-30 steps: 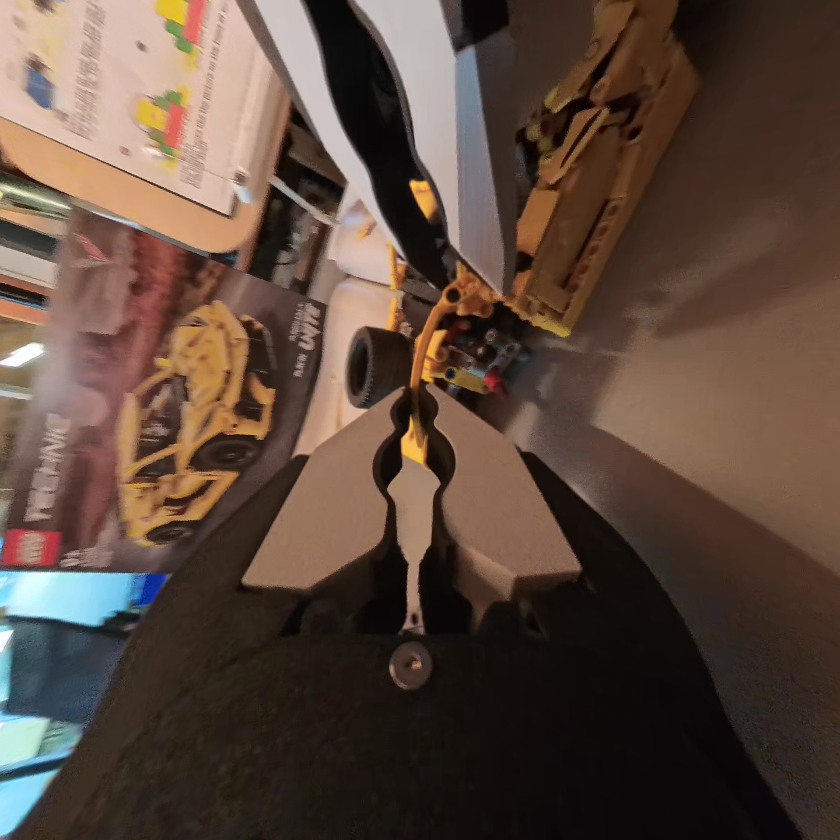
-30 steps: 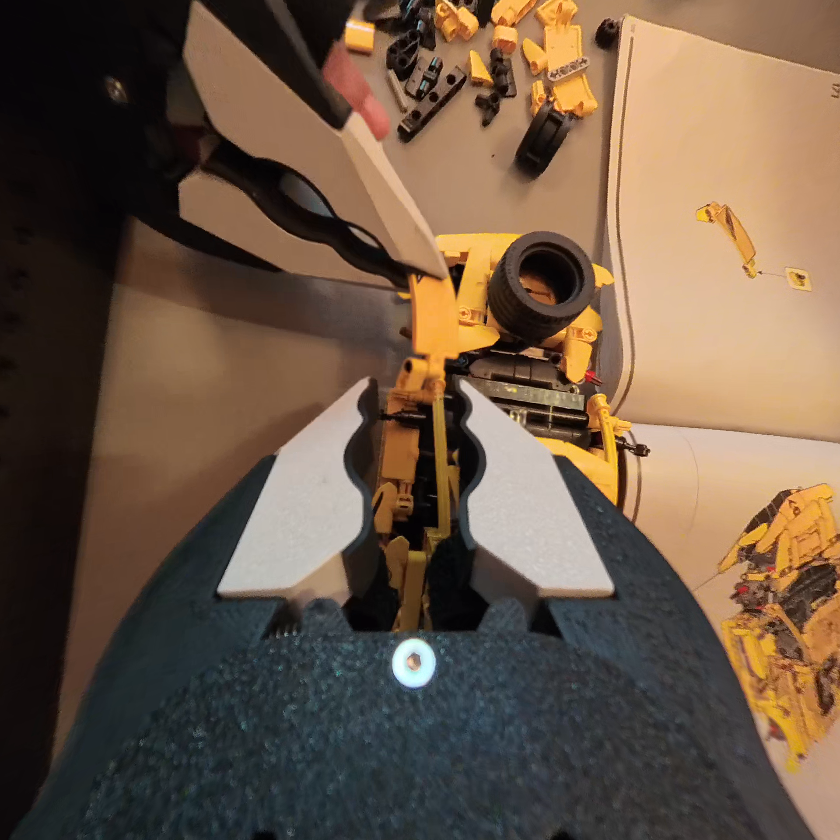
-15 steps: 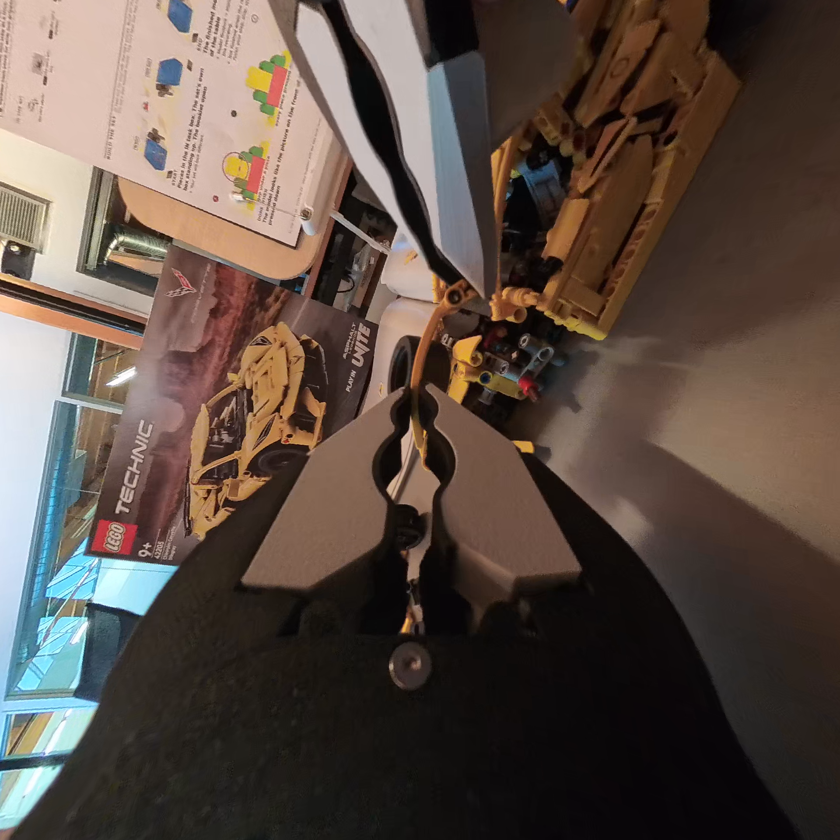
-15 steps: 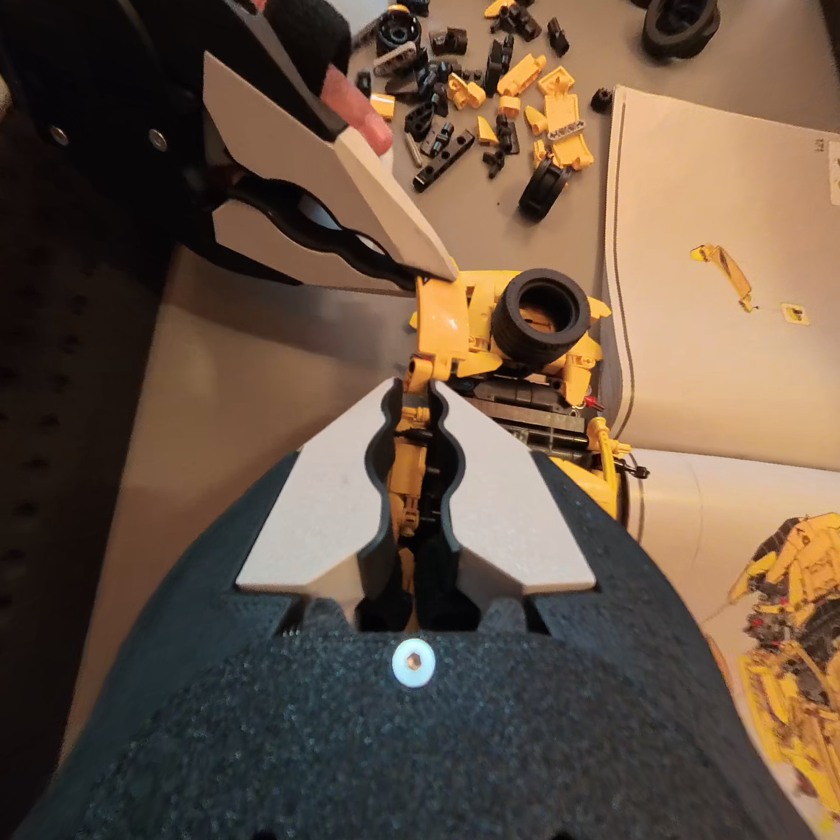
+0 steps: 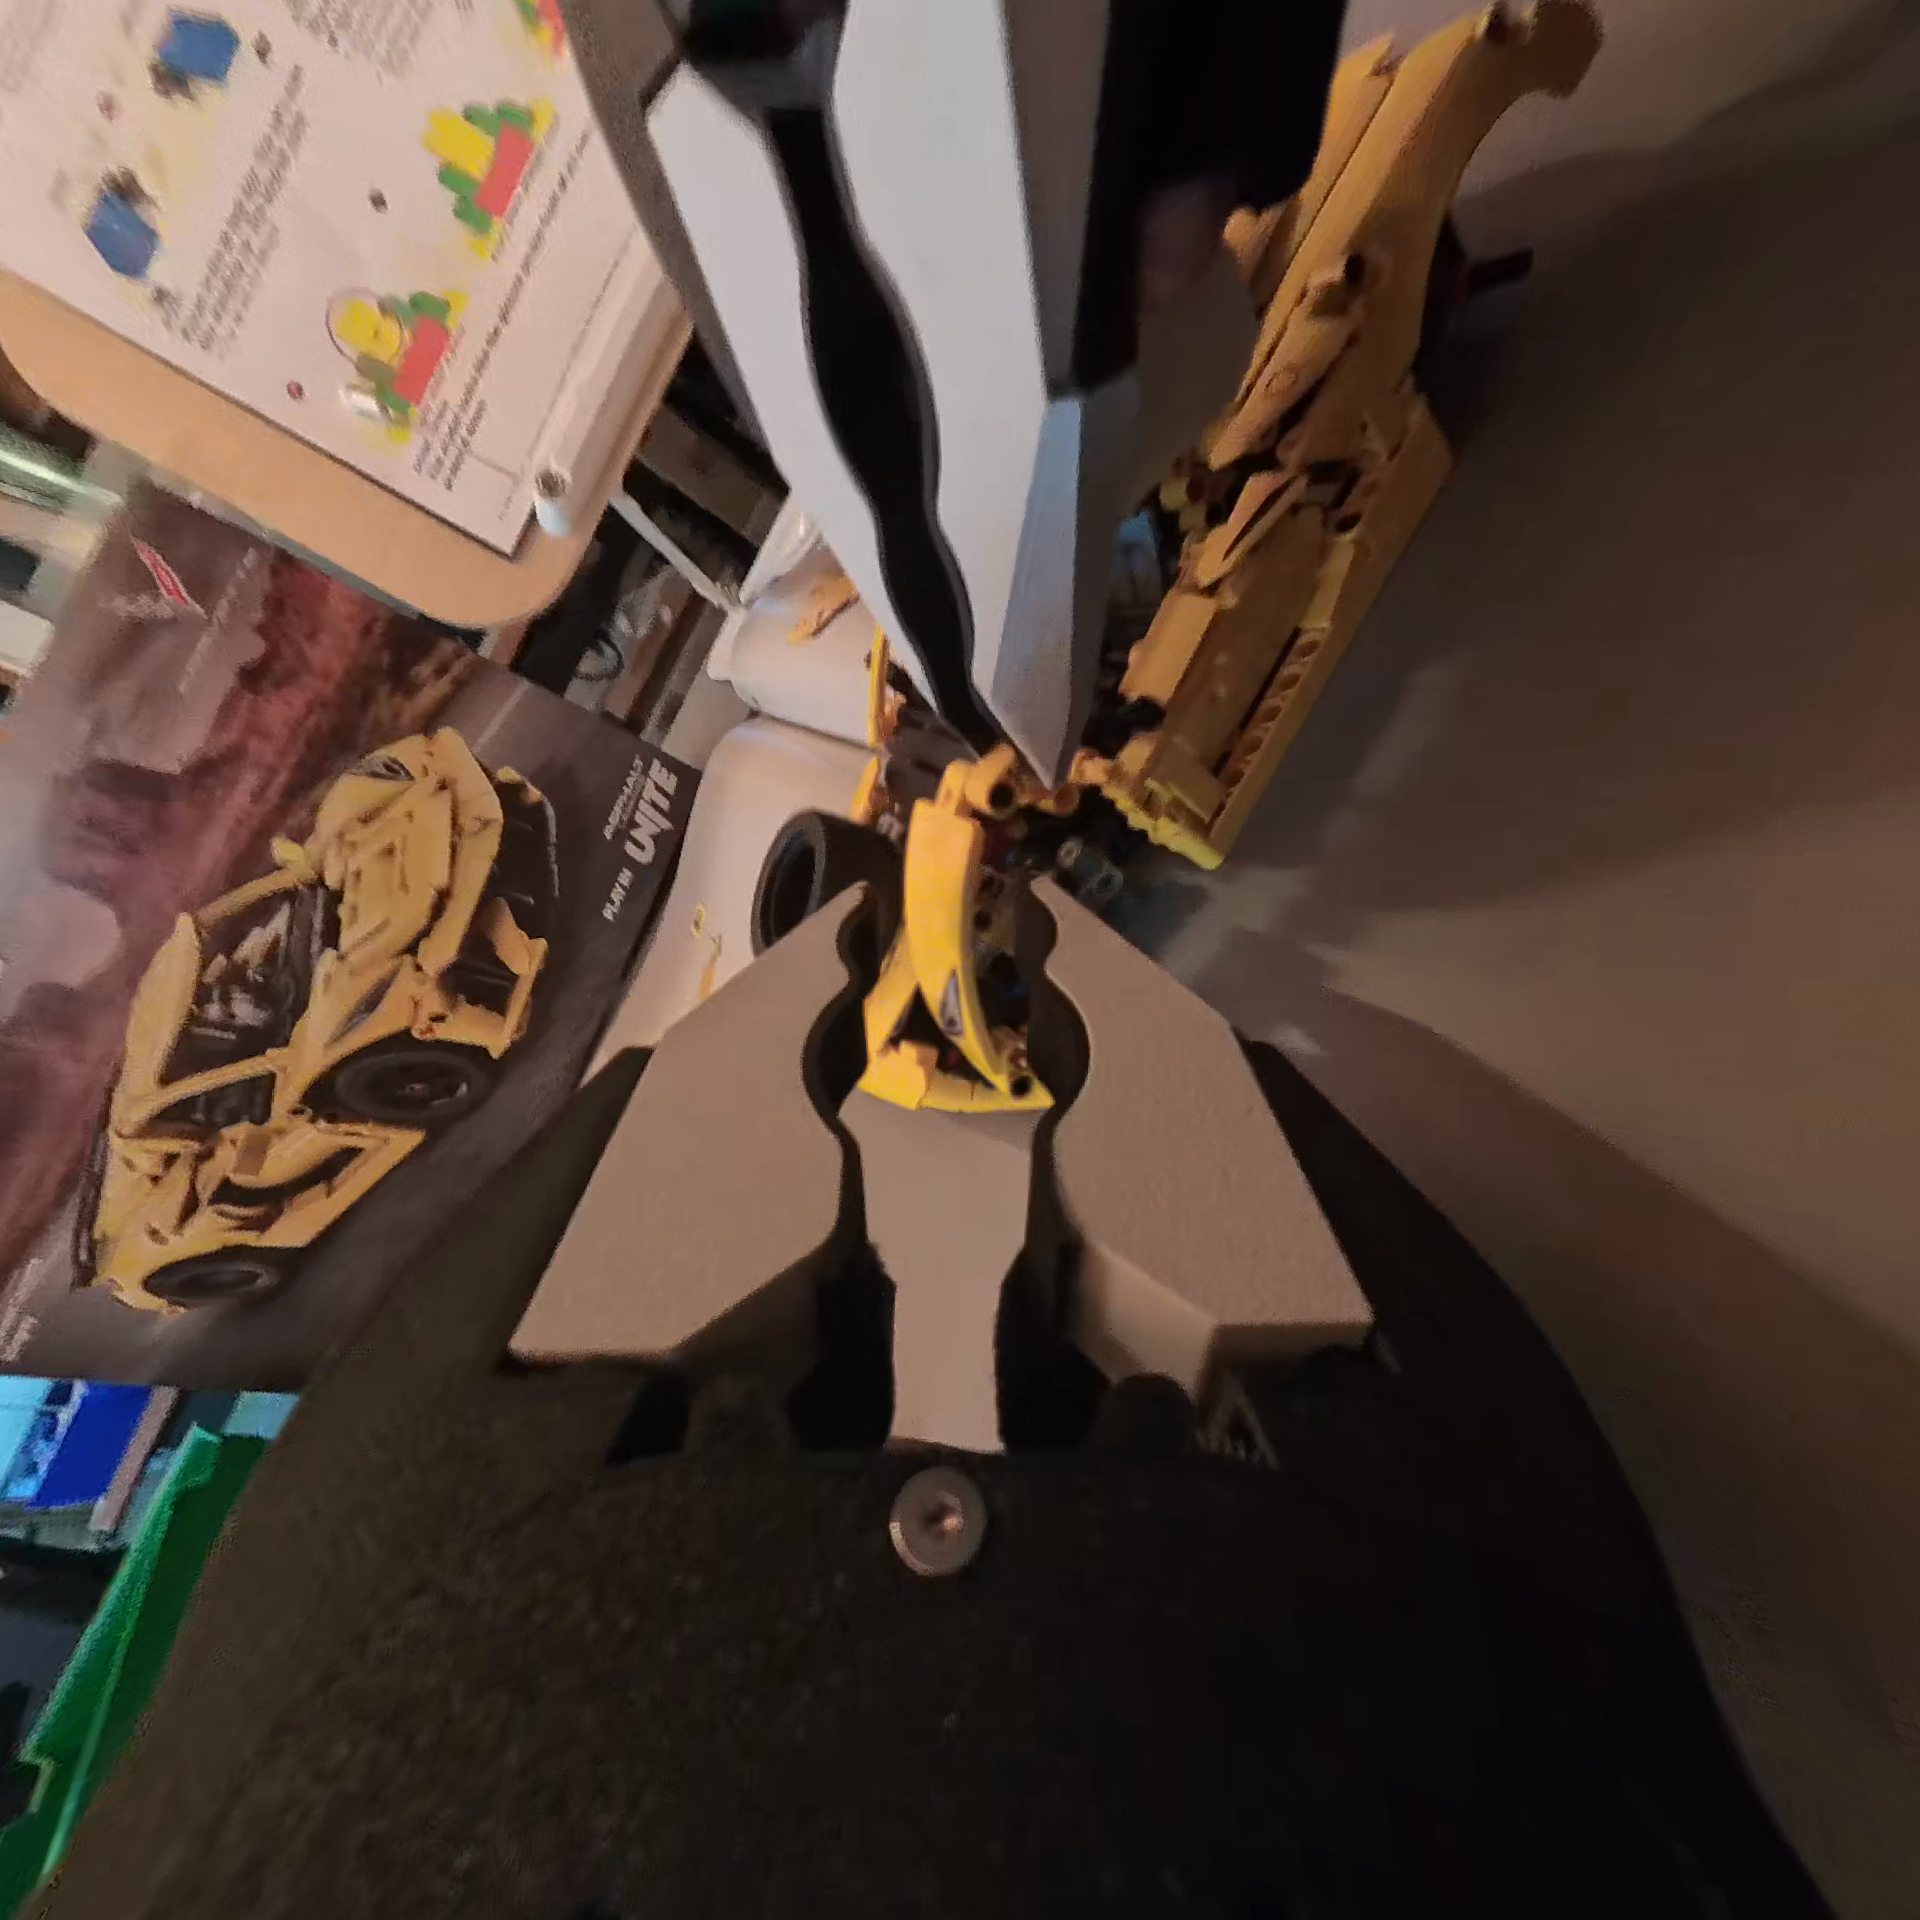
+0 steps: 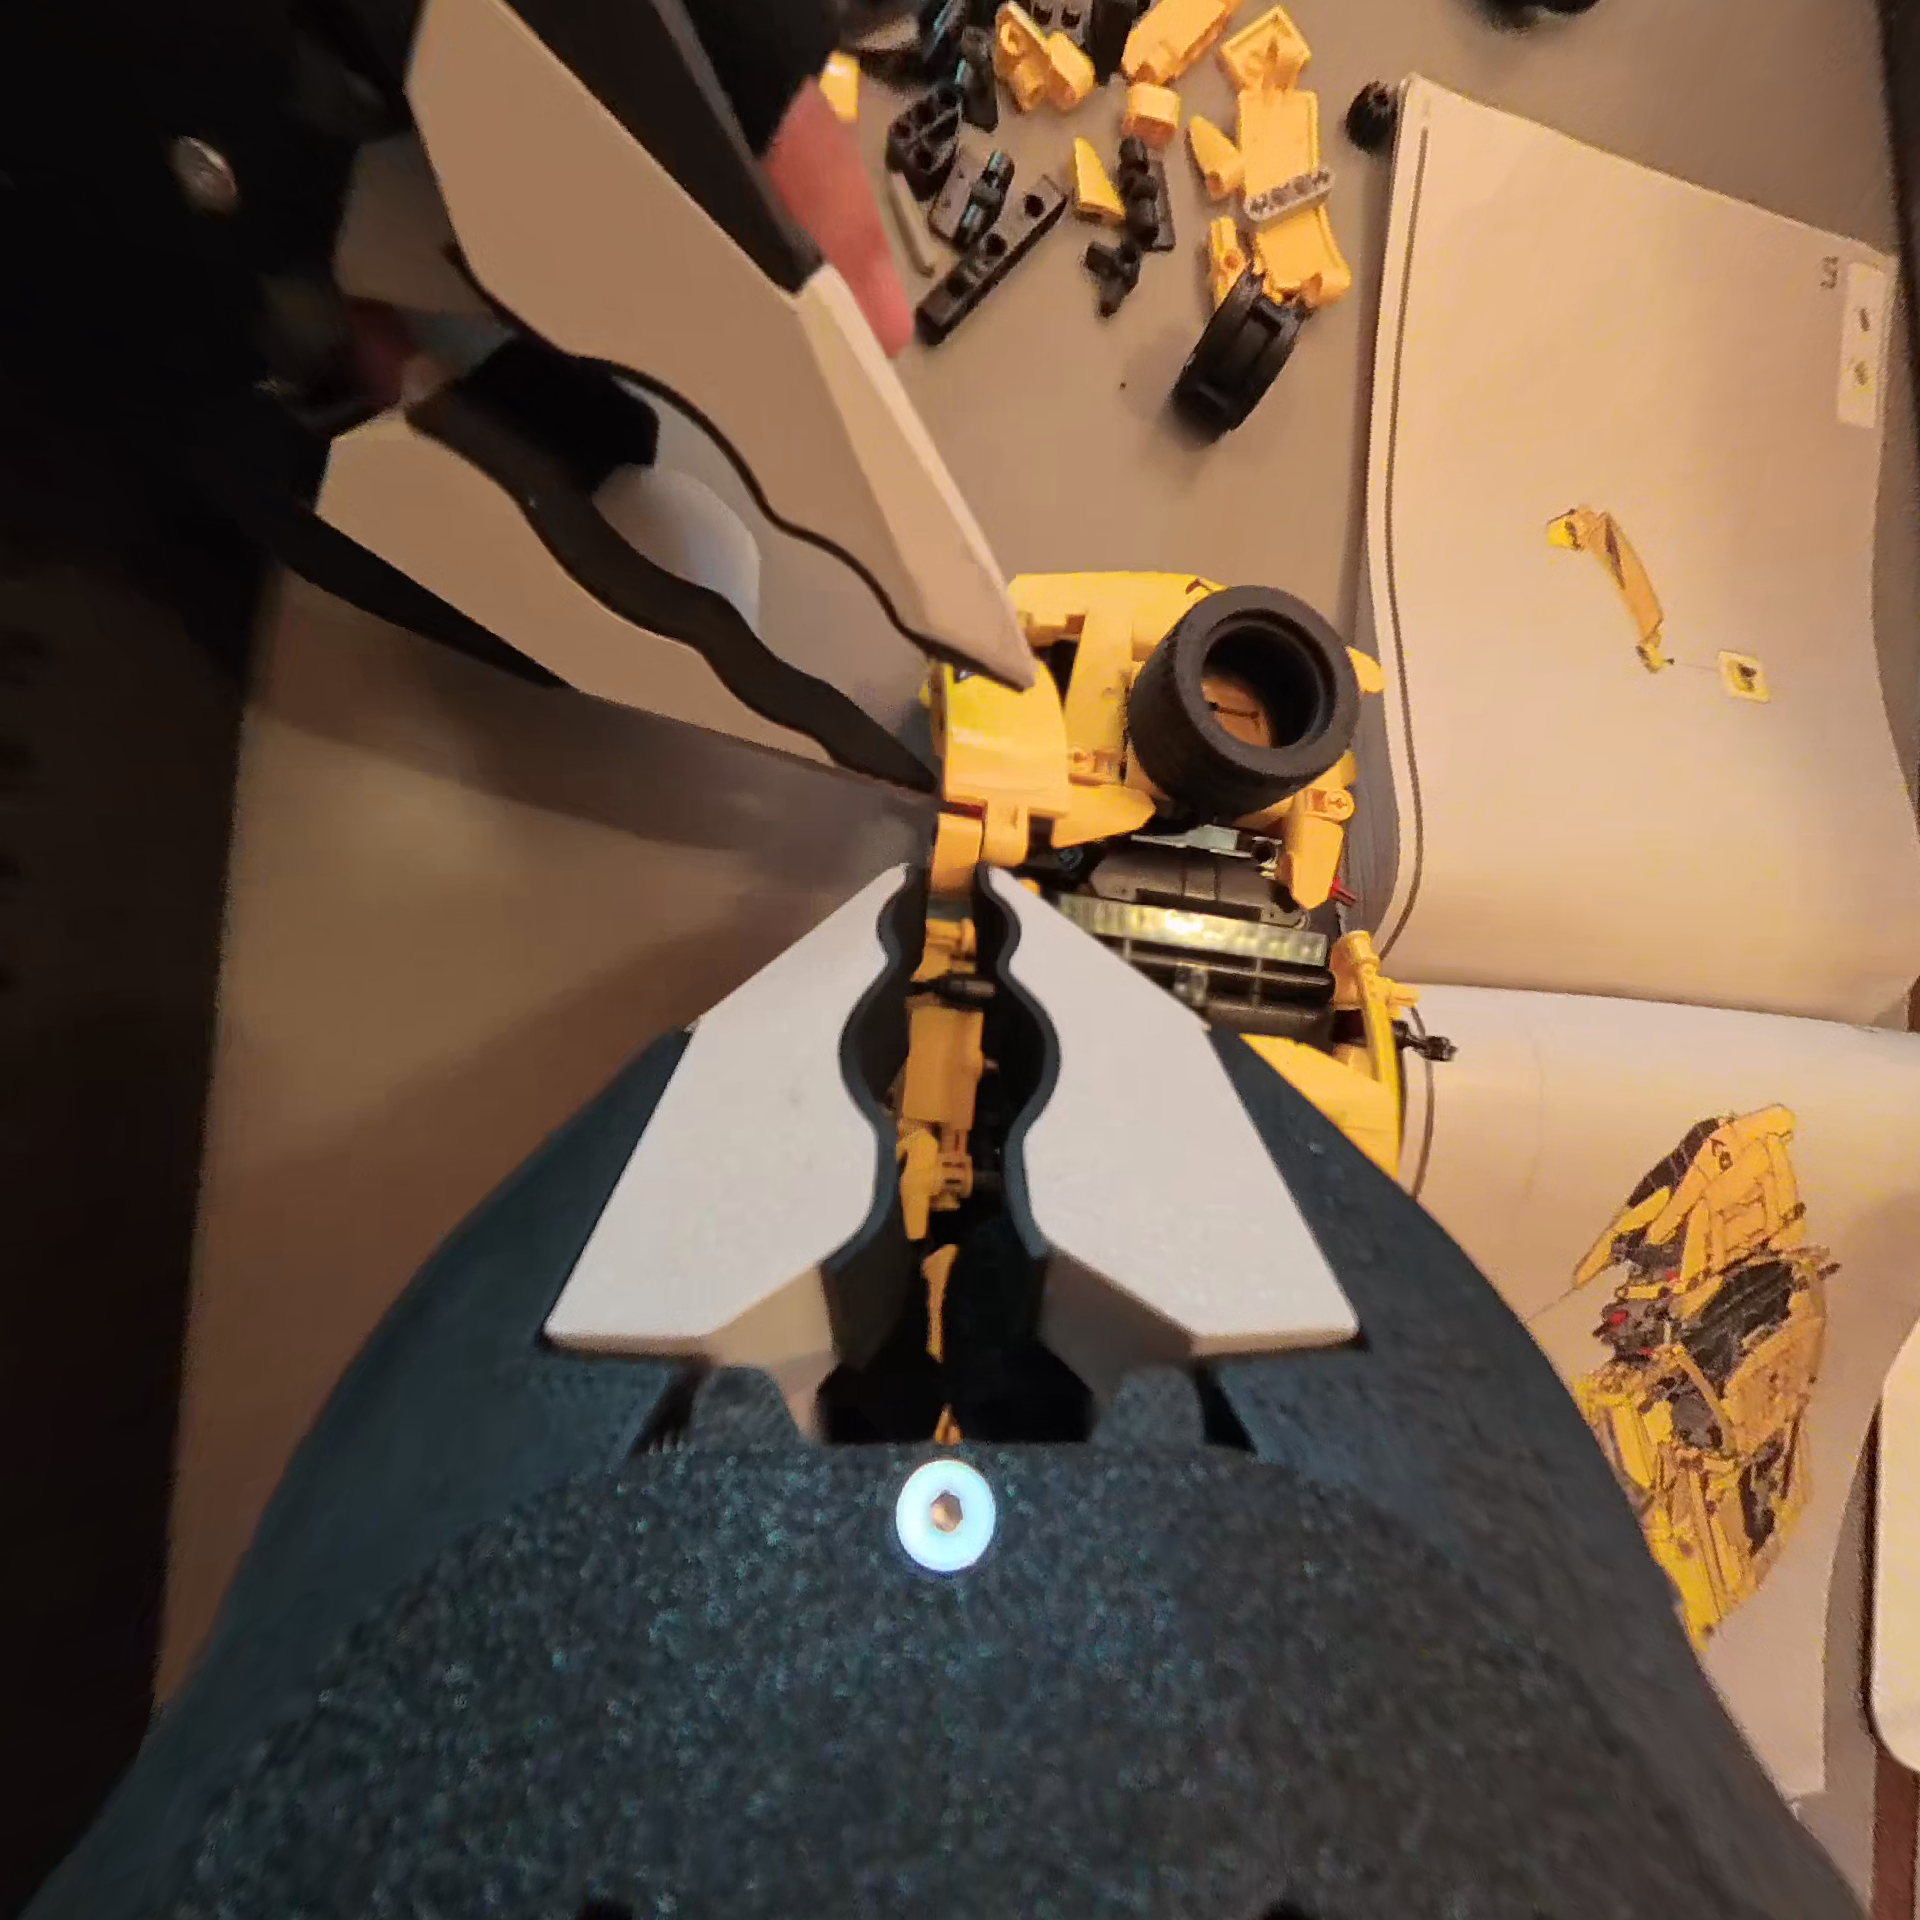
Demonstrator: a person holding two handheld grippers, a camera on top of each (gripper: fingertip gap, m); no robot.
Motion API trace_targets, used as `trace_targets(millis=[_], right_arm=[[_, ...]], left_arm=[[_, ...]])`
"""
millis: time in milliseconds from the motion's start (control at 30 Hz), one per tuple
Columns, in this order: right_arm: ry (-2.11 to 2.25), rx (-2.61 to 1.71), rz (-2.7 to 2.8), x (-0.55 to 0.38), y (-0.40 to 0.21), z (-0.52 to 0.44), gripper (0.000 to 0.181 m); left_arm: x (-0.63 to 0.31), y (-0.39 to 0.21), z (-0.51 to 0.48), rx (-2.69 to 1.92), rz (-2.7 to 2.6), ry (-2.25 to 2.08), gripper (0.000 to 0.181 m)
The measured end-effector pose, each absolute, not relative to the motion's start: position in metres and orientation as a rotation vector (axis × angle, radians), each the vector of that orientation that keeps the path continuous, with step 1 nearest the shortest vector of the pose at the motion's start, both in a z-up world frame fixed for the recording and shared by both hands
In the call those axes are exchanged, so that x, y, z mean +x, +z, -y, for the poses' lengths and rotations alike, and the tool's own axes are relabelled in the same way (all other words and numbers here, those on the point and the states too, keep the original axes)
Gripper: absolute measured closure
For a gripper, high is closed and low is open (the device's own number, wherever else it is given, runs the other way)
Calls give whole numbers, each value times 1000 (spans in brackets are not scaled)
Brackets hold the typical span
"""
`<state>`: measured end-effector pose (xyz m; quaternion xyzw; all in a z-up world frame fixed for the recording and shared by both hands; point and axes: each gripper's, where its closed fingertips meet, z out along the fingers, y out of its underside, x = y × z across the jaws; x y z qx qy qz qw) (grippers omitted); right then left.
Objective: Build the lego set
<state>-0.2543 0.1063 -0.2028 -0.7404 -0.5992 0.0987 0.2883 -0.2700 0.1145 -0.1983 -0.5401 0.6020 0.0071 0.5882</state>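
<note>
Left wrist view: one yellow car model (image 5: 1288, 582) lies on the grey table (image 5: 1662, 727); one curved yellow panel (image 5: 940, 966) sits between the parted fingers of the left gripper (image 5: 951, 904), contact unclear. One box (image 5: 301, 935) stands behind.

Right wrist view: the right gripper (image 6: 945, 883) clenches the model's yellow side; one tyre (image 6: 1242, 707) on top, one booklet (image 6: 1621, 623) and loose pieces (image 6: 1122, 166) beyond.

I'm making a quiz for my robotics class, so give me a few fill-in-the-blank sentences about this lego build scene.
1. The tyre mounted on the car model is ____ in colour.
2. The right claw is shut on the model's ____ parts.
3. The loose pieces lie on the table, beside the open ____ booklet.

Missing words: black; yellow; instruction
</note>
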Motion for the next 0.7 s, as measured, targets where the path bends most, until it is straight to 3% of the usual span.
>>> trace_targets(millis=[67,300,433,700], right_arm=[[270,-1993,1607,-256,-203,-102,174],[311,-1952,1577,-251,-197,-103,174],[464,-1971,1524,-246,-187,-103,158],[455,-1979,1564,-251,-200,-101,171]], left_arm=[[-264,-196,-104,-1194,-1432,30,178],[-261,-195,-107,-1138,-1448,179,179],[-259,-197,-104,-1132,-1477,166,180],[-255,-201,-102,-1099,-1501,180,180]])
